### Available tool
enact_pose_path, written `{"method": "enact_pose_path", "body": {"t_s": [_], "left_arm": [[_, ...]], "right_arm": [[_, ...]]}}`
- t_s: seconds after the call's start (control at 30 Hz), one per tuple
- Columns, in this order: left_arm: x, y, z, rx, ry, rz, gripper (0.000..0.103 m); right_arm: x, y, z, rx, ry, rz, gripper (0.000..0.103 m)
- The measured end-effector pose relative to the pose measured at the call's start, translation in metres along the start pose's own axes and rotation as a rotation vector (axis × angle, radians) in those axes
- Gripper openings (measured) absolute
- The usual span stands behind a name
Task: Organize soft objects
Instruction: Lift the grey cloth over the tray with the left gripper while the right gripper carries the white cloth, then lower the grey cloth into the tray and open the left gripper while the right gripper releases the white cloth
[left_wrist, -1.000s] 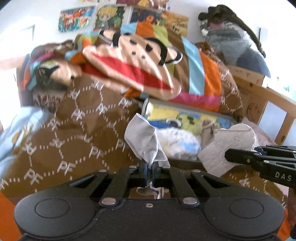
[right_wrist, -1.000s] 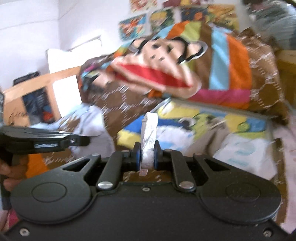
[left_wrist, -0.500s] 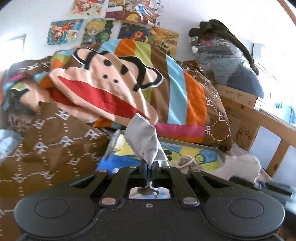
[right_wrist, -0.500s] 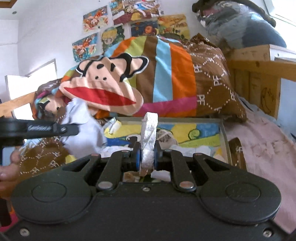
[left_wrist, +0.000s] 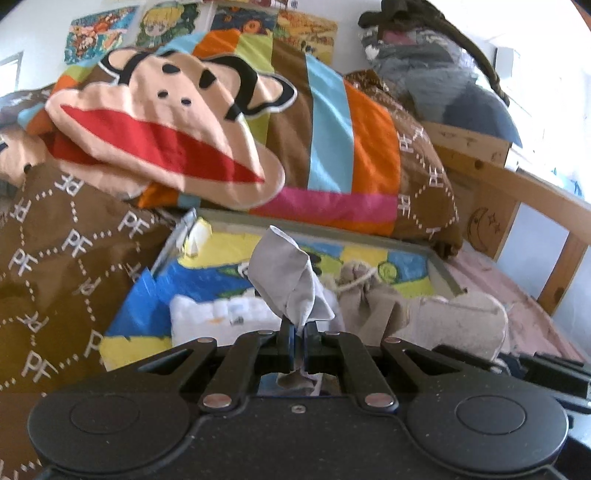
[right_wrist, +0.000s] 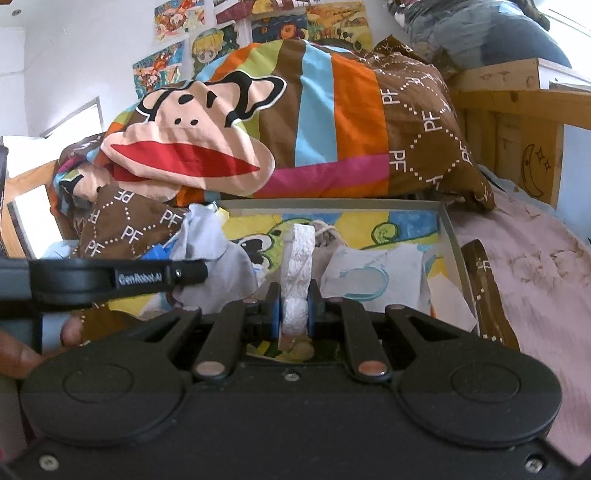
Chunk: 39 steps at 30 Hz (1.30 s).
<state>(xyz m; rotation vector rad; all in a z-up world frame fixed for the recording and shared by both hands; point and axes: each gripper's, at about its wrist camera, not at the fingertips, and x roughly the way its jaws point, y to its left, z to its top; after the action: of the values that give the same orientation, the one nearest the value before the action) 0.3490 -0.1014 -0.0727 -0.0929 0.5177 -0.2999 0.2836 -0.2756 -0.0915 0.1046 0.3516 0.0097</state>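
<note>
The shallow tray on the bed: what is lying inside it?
Inside the tray lie a white cloth, a beige bundle and a pale printed cloth. The colourful bottom is partly covered.

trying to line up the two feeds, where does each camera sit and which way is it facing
Left wrist view: sits on the left tongs, looking along them, slightly down, at the tray on the bed; they pinch a grey cloth; the right tongs' side enters at lower right.
Right wrist view: sits on the right tongs, facing the same tray; they pinch a white fuzzy piece; the left tongs and fingers show at left.
Shared: tray, monkey blanket, wall posters, wooden bed frame.
</note>
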Motion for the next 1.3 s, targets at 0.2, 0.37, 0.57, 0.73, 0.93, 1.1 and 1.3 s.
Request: {"method": "enact_pose_path", "body": {"t_s": [0.2, 0.37, 0.57, 0.73, 0.93, 1.1, 1.3], "left_arm": [[0.013, -0.005, -0.01, 0.037, 0.067, 0.026, 0.004], [0.018, -0.006, -0.009, 0.054, 0.099, 0.032, 0.005], [0.016, -0.007, -0.004, 0.054, 0.114, 0.027, 0.014], [0.013, -0.008, 0.0, 0.05, 0.112, 0.029, 0.015], [0.009, -0.013, 0.002, 0.075, 0.109, 0.033, 0.017], [0.004, -0.014, 0.004, 0.082, 0.1, 0.031, 0.025], [-0.006, -0.013, 0.009, 0.087, 0.082, 0.026, 0.038]], "right_arm": [[0.017, -0.009, -0.007, 0.03, 0.043, -0.02, 0.007], [0.02, -0.017, -0.008, 0.051, 0.061, -0.015, 0.008], [0.013, -0.018, 0.002, 0.047, 0.037, -0.03, 0.013], [0.005, -0.018, 0.01, 0.013, 0.0, -0.066, 0.025], [0.001, -0.02, 0.014, -0.004, -0.016, -0.079, 0.037], [-0.009, -0.02, 0.02, -0.014, -0.047, -0.077, 0.049], [-0.021, -0.025, 0.028, -0.003, -0.081, -0.078, 0.064]]}}
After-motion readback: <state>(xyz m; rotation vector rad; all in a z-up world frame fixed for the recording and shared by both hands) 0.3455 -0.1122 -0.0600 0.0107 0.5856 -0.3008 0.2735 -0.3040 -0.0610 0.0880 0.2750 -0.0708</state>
